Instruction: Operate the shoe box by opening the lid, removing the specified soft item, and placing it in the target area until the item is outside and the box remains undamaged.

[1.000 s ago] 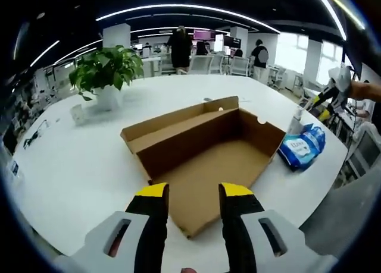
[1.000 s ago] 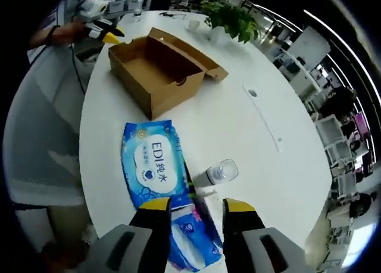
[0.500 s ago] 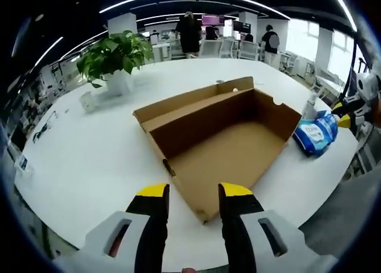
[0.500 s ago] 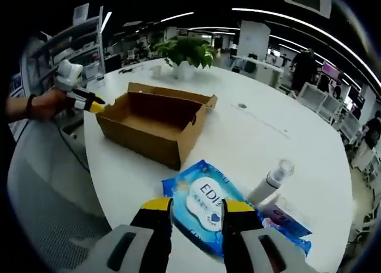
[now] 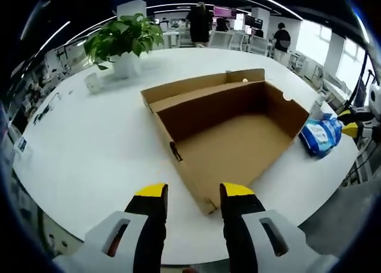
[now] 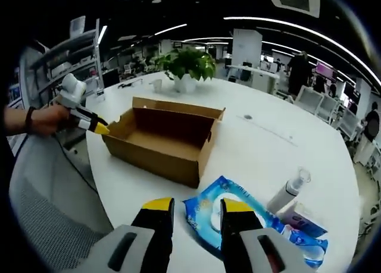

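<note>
Hovering over the near edge of the round white counter (image 5: 77, 160), the left tool (image 5: 191, 195) has its yellow-tipped jaws spread apart with nothing between them. Just beyond the jaws lies the shoe box (image 5: 229, 139), a brown cardboard tray with its lid (image 5: 196, 85) folded back flat on the far side. The interior is bare cardboard, and one corner points toward the left tool. To the right of the box, apart from it, lies the blue wipes pack (image 5: 321, 136), the soft item, resting on the counter outside the box.

In the right gripper view, the right tool (image 6: 190, 209) is likewise released, jaws apart and holding nothing. The wipes pack (image 6: 229, 210) lies directly ahead of the jaws, partly hidden by the right jaw. A clear plastic bottle (image 6: 290, 190) lies tilted just beyond the pack, and a second, smaller blue packet (image 6: 303, 228) rests beside it. Farther off, the open shoe box (image 6: 164, 139) stands on the counter. A potted plant (image 6: 186, 68) stands at the far side of the counter. Office desks, chairs and people fill the background.
</note>
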